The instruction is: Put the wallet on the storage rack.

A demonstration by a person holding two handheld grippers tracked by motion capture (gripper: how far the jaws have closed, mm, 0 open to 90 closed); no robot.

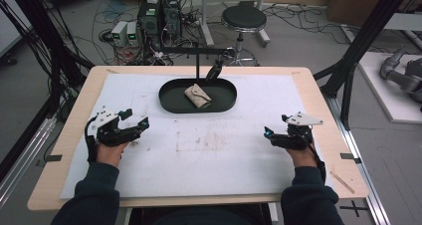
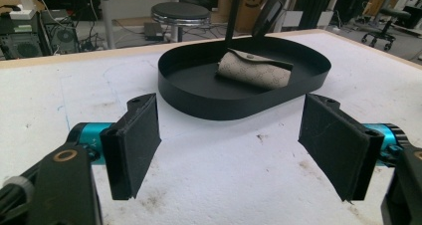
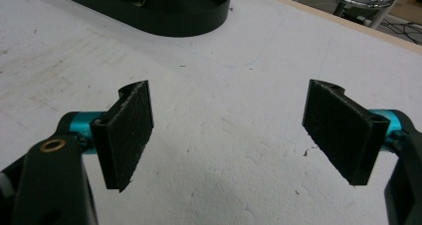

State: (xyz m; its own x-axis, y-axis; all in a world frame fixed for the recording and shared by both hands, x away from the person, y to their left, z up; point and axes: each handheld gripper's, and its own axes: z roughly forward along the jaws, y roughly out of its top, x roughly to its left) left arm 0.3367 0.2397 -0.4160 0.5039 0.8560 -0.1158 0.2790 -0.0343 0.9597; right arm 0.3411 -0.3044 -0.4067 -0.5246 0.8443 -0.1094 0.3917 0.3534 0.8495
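one beige pouch (image 1: 198,96) lies diagonally in the black tray (image 1: 169,101).

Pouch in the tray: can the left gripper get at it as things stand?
Probably yes. The left gripper is open, with bare mat between it and the black tray. The pouch lies uncovered; only the low tray wall to clear.

I see dark navy sleeves (image 1: 99,185) on both arms. My left gripper (image 1: 133,119) and right gripper (image 1: 271,132): black bodies, grey three-cornered top plates, teal collars, flat black textured fingers (image 2: 134,143), brass screw.
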